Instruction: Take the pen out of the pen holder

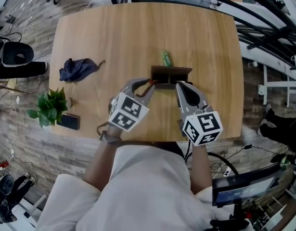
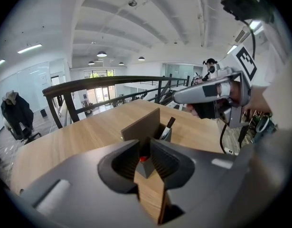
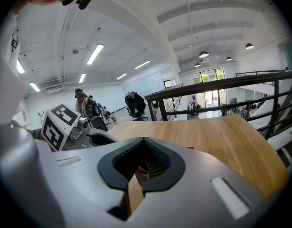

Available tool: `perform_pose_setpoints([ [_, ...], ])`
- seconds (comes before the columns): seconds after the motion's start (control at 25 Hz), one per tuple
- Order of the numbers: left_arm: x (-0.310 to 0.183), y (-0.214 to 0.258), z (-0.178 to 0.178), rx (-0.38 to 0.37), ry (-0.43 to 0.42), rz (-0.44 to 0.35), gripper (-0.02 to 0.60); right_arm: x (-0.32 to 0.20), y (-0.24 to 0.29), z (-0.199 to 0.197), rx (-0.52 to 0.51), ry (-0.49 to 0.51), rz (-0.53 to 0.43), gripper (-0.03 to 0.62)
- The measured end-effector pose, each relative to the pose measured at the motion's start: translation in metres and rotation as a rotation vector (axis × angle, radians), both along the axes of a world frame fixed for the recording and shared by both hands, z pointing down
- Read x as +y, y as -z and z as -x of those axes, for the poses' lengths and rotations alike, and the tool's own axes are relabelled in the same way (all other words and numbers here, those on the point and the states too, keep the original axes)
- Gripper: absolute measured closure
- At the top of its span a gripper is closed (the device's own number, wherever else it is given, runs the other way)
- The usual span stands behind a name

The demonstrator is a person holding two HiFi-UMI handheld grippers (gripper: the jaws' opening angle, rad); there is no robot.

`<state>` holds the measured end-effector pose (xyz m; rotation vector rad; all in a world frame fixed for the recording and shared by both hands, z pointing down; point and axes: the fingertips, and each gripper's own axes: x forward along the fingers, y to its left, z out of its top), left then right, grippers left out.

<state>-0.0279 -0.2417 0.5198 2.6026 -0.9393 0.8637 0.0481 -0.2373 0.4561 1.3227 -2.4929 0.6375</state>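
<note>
The brown pen holder (image 1: 171,73) stands on the wooden table (image 1: 114,37) just beyond both grippers. In the left gripper view the pen holder (image 2: 143,125) has a black-capped pen (image 2: 168,126) sticking up from its right end. My left gripper (image 1: 148,84) sits at the holder's left front corner, shut on a thin red pen (image 1: 148,83); its red tip (image 2: 142,158) shows between the jaws. My right gripper (image 1: 179,83) is at the holder's front wall with its jaws drawn together (image 3: 142,163). Only a dark sliver shows in their narrow gap.
A green pen-like item (image 1: 166,58) lies on the table behind the holder. A dark blue cloth (image 1: 78,69) lies at the left, with a potted plant (image 1: 49,107) and a phone (image 1: 70,121) near the front left corner. A black railing (image 2: 89,87) runs past the far edge.
</note>
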Motion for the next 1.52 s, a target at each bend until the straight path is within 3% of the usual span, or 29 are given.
perform_pose_setpoints([
  [0.68, 0.002, -0.037, 0.005, -0.028, -0.025, 0.109, 0.492, -0.006, -0.025, 0.001, 0.023, 0.014, 0.065, 0.592],
  [1.52, 0.001, -0.055, 0.003, -0.052, -0.021, 0.155, 0.495, -0.009, -0.033, 0.0, 0.019, 0.013, 0.092, 0.592],
])
